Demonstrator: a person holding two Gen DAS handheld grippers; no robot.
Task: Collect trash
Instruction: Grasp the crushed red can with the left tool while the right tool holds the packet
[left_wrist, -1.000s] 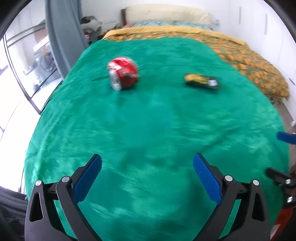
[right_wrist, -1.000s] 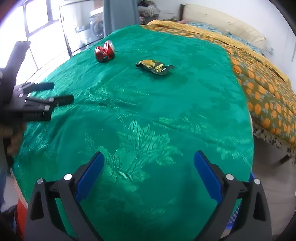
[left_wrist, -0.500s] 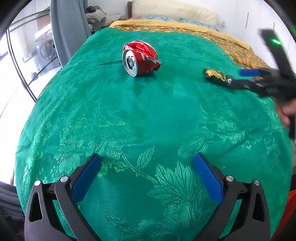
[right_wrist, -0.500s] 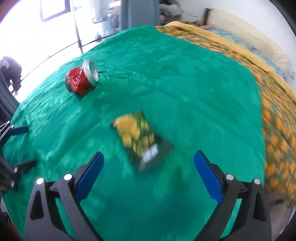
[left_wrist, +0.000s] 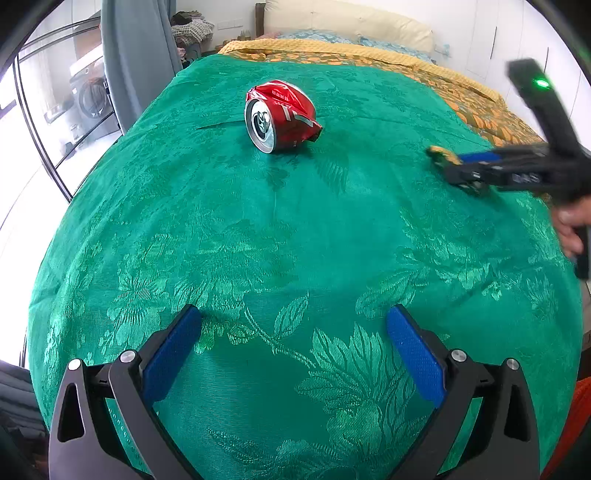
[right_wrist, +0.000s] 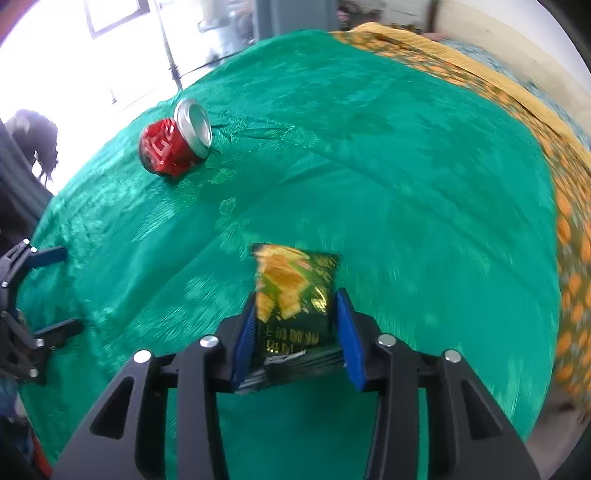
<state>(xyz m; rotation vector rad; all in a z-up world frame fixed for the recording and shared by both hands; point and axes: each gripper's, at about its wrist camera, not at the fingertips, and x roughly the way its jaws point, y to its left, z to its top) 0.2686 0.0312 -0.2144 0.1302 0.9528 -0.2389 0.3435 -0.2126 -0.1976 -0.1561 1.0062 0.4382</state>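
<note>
Bedroom. Bed (left_wrist: 258, 229) was covered by a green floral-weave spread; an orange-patterned blanket (left_wrist: 480, 110) ran along its far and right side. Cream pillow (left_wrist: 347, 22) lay at the head, against a white wall (left_wrist: 491, 40). Grey curtain (left_wrist: 136, 55) hung at left beside a black-framed glass door (left_wrist: 37, 122); a washing machine (left_wrist: 92, 107) showed behind the glass. Pile of clothes (left_wrist: 192, 29) sat in the far corner. Strong daylight came from the left, blown out in the right wrist view.

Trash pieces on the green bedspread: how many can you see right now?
2. The crushed red can lies alone toward the far side of the bedspread. The snack wrapper sits between the right claw pads, which have just been closing. Nothing else shows.
</note>
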